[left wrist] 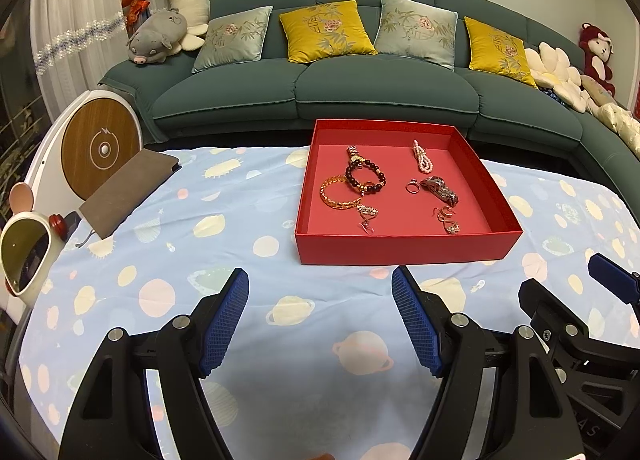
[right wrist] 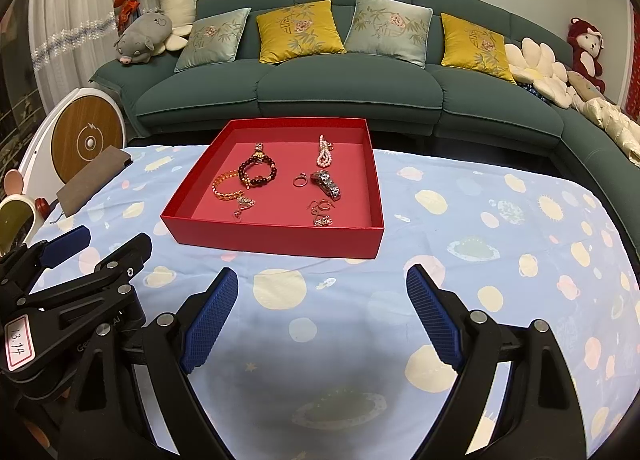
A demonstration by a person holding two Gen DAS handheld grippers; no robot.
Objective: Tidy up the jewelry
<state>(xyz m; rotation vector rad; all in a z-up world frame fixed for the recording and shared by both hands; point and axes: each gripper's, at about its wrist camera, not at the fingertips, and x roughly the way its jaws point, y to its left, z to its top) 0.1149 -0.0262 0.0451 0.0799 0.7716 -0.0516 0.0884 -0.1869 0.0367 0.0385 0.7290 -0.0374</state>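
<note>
A shallow red box (left wrist: 400, 248) (right wrist: 276, 238) stands on the table with jewelry inside. On its left lie a dark bead bracelet (left wrist: 365, 177) (right wrist: 258, 172), a gold bangle (left wrist: 338, 194) (right wrist: 228, 186) and an earring (left wrist: 367, 216). On its right lie a pink pearl strand (left wrist: 422, 158) (right wrist: 324, 152), a ring (left wrist: 412, 186) (right wrist: 299, 181), a metal watch band (left wrist: 440, 189) (right wrist: 328, 183) and earrings (left wrist: 448, 220) (right wrist: 322, 214). My left gripper (left wrist: 320, 280) is open and empty, just short of the box. My right gripper (right wrist: 322, 280) is open and empty, beside it.
The table carries a light blue cloth with planet prints (left wrist: 240, 220). A brown notebook (left wrist: 128, 190) and a small mirror (left wrist: 24, 256) lie at the far left. A teal sofa with cushions (left wrist: 320, 92) stands behind the table.
</note>
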